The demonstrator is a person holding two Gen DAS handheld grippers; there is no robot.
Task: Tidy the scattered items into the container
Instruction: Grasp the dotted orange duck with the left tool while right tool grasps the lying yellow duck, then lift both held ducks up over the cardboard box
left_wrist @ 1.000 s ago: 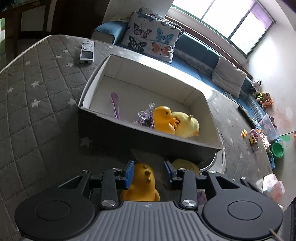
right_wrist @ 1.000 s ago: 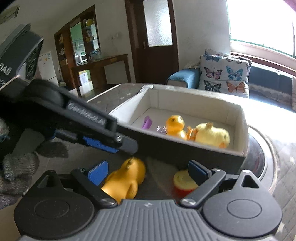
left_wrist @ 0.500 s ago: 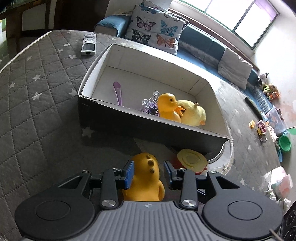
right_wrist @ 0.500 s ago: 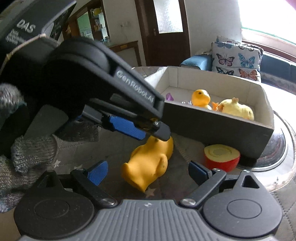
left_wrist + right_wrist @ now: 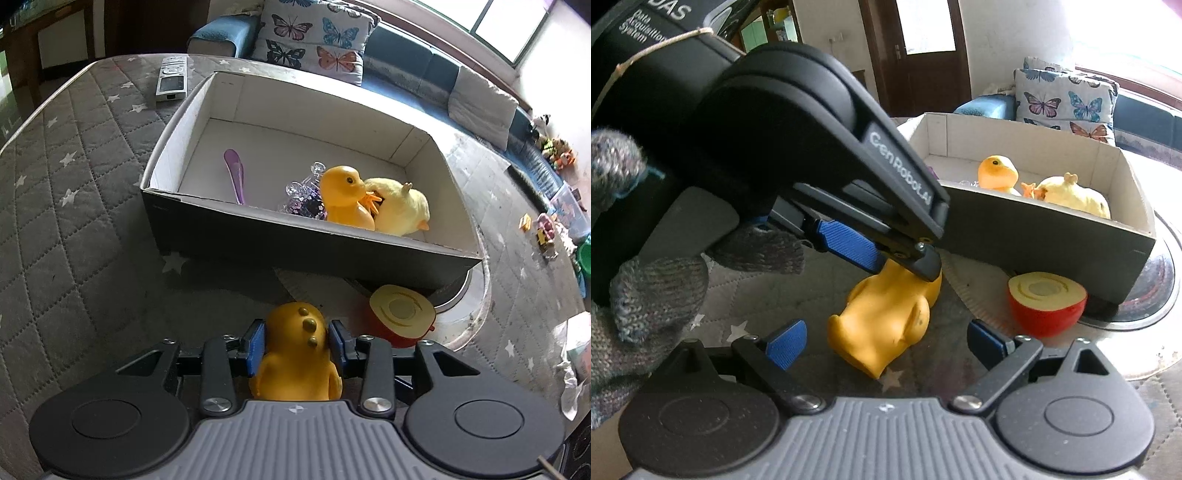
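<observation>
A home living room — a blue sofa (image 5: 402, 62) with butterfly cushions (image 5: 314, 33) runs under the window (image 5: 509, 26). Beside the sofa's far end, toys (image 5: 546, 229) litter the floor — behind it stands a wooden door (image 5: 919, 55).

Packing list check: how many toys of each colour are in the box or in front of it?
Orange-yellow: 2, duck in box, toy between left gripper fingers
Pale yellow: 1, plush chick
Purple: 2, spoon, glittery clear piece
Red: 1, apple half
Total: 6

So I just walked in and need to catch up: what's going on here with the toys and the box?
A person with a gripper in each hand is tidying toys into the box. The left gripper straddles an orange toy lying on the quilted surface, its jaws opening. The right gripper hovers open nearby. A toy apple half is outside too; two ducks are already inside.
</observation>
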